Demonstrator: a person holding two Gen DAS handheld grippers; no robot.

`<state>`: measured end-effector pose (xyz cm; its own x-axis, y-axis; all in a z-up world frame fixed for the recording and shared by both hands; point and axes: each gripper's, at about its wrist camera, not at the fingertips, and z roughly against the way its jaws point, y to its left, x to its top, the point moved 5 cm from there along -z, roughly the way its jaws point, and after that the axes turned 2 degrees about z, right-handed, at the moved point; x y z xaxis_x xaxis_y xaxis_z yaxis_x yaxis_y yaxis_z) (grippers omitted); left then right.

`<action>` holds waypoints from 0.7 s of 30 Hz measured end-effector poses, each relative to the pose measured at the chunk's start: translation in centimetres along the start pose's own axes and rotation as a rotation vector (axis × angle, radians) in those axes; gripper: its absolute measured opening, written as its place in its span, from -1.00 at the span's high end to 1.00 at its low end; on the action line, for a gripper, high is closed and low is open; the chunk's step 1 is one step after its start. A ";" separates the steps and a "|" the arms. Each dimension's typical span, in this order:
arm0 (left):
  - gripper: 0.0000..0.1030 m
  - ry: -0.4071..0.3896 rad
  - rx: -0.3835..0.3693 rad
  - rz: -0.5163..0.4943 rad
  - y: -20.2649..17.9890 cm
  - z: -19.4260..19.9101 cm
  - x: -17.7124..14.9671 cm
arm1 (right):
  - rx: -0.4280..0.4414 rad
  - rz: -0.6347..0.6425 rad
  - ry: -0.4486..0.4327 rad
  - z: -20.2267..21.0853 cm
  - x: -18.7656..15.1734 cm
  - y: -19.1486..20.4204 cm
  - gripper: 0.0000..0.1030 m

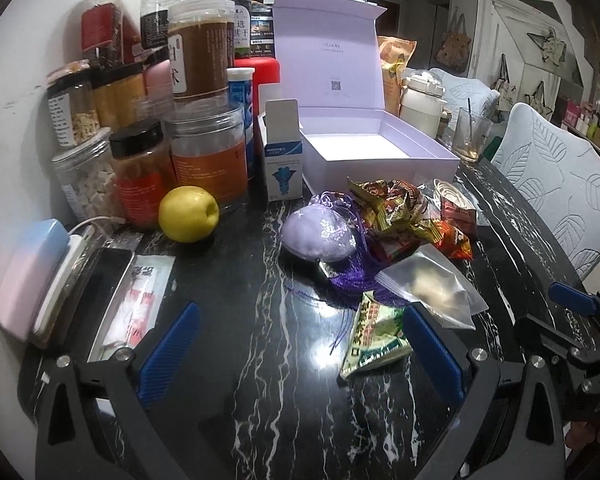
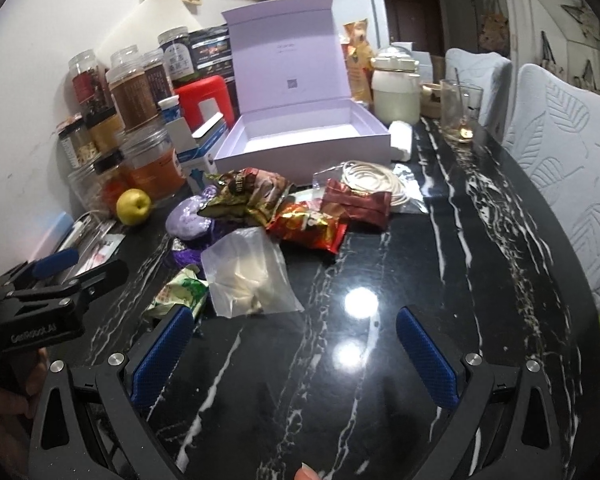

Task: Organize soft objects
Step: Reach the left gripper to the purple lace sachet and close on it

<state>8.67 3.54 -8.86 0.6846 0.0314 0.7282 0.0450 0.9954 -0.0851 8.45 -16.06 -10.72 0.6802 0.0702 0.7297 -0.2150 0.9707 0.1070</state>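
An open lilac box (image 1: 380,148) (image 2: 300,140) stands empty at the back of the black marble table (image 1: 260,340) (image 2: 460,240). In front of it lies a pile of soft things: a purple pouch (image 1: 318,236) (image 2: 188,220) with tassels, shiny snack packets (image 1: 396,208) (image 2: 308,228), a clear bag (image 1: 432,288) (image 2: 248,276) and a green packet (image 1: 376,336) (image 2: 180,292). My left gripper (image 1: 300,344) is open and empty, just short of the pile. My right gripper (image 2: 296,344) is open and empty over bare table, right of the clear bag.
Jars and bottles (image 1: 196,80) crowd the back left, with a yellow apple (image 1: 188,214) (image 2: 133,206) before them. A pink-blue case (image 1: 32,276) and a tray (image 1: 112,296) lie left. A glass (image 2: 458,108), white bottle (image 2: 394,88) and padded chairs (image 2: 572,184) stand right.
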 end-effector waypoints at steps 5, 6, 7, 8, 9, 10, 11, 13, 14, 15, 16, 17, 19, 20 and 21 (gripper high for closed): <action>-1.00 0.017 -0.007 0.000 0.2 -1.9 0.9 | 0.014 0.034 0.015 -0.9 0.5 0.2 -1.00; -1.00 0.024 -0.009 -0.003 0.2 -2.4 1.1 | 0.018 0.036 0.020 -1.1 0.6 0.2 -1.00; -1.00 0.032 -0.008 -0.006 0.2 -2.8 1.3 | 0.023 0.038 0.024 -1.4 0.7 0.2 -1.00; -1.00 0.043 -0.006 -0.011 0.1 -3.3 1.5 | 0.029 0.041 0.028 -1.6 0.8 0.3 -1.00; -1.00 0.051 -0.005 -0.014 0.1 -3.8 1.7 | 0.033 0.044 0.031 -1.9 0.9 0.3 -1.00; -1.00 0.059 -0.004 -0.019 0.0 -4.5 2.0 | 0.035 0.045 0.031 -2.0 1.1 0.3 -1.00; -1.00 0.065 -0.001 -0.023 0.0 -5.0 2.2 | 0.040 0.048 0.031 -2.2 1.2 0.3 -1.00; -1.00 0.079 0.007 -0.032 -0.1 -6.3 2.7 | 0.049 0.053 0.036 -2.7 1.5 0.3 -1.00; -1.00 0.086 0.011 -0.035 -0.1 -6.8 2.9 | 0.054 0.055 0.040 -2.9 1.7 0.3 -1.00; -1.00 0.094 0.015 -0.039 -0.1 -7.3 3.1 | 0.059 0.058 0.045 -3.2 1.8 0.3 -1.00; -1.00 0.102 0.018 -0.044 -0.1 -7.9 3.3 | 0.063 0.060 0.048 -3.4 1.9 0.2 -1.00; -1.00 0.109 0.018 -0.048 -0.2 -8.4 3.5 | 0.064 0.062 0.053 -3.7 2.0 0.2 -1.00; -1.00 0.121 0.009 -0.056 -0.5 -9.2 3.9 | 0.066 0.062 0.060 -4.1 2.2 0.0 -1.00; -1.00 0.127 0.002 -0.058 -0.6 -9.5 4.1 | 0.070 0.059 0.064 -4.2 2.3 -0.1 -1.00; -1.00 0.133 -0.006 -0.059 -0.8 -9.8 4.2 | 0.077 0.057 0.067 -4.4 2.3 -0.1 -1.00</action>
<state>18.63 1.98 -12.43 0.7707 -0.0402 0.6359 0.0921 0.9946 -0.0487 13.16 -15.01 -12.00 0.7103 0.1427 0.6893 -0.3062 0.9444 0.1199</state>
